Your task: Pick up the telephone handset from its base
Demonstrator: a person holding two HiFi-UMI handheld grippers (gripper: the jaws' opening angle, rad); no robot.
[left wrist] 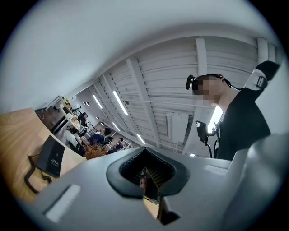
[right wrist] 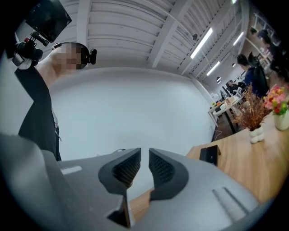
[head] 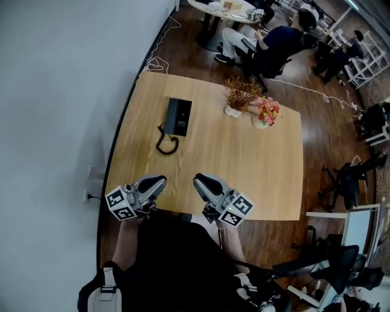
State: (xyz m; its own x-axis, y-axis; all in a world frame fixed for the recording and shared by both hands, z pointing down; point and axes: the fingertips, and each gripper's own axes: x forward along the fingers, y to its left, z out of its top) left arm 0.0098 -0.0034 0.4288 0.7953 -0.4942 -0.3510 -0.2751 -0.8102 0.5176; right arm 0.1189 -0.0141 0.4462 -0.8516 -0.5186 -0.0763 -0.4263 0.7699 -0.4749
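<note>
The black telephone (head: pixel 177 117) lies at the far left of the wooden table (head: pixel 256 164), its handset resting on the base and its coiled cord (head: pixel 166 145) looping toward me. Both grippers hover over the table's near edge, well short of the phone. My left gripper (head: pixel 159 180) is shut and holds nothing; its own view shows the pads meeting (left wrist: pixel 146 180), with the phone (left wrist: pixel 50 156) at the lower left. My right gripper (head: pixel 198 180) has a narrow gap between its pads (right wrist: pixel 144 158) with nothing in it, and the phone (right wrist: pixel 210 154) sits to its right.
A white vase of dried brown stems (head: pixel 234 100) and a vase of pink flowers (head: pixel 265 114) stand at the table's far right. A white wall (head: pixel 55 91) runs along the left. People sit at a round table (head: pixel 228 12) behind; office chairs (head: pixel 347 180) and floor cables are at the right.
</note>
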